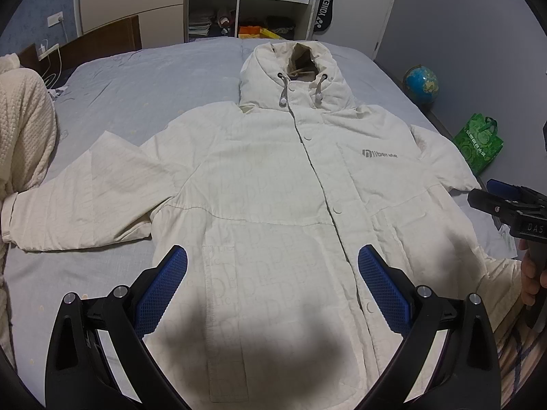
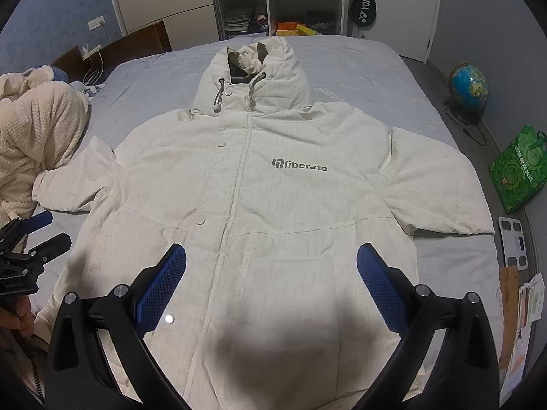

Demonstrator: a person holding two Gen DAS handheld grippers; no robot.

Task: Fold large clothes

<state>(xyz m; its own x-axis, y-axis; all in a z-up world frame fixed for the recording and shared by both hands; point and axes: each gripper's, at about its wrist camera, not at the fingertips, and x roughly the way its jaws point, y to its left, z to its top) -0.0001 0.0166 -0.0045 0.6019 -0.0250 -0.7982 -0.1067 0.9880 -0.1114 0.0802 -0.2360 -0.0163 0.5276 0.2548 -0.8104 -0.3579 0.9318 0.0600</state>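
Note:
A large cream hooded jacket lies flat and face up on the bed, snapped closed, both sleeves spread out, hood toward the far side. My left gripper hovers open above its lower front, nothing between the blue pads. My right gripper hangs open over the same lower front, a little to the right. The right gripper shows at the right edge of the left wrist view, held by a hand. The left gripper shows at the left edge of the right wrist view.
The bed has a grey-blue sheet. A cream knitted robe is heaped at its left side. On the floor to the right stand a globe, a green bag and a white scale. Shelves stand behind the bed.

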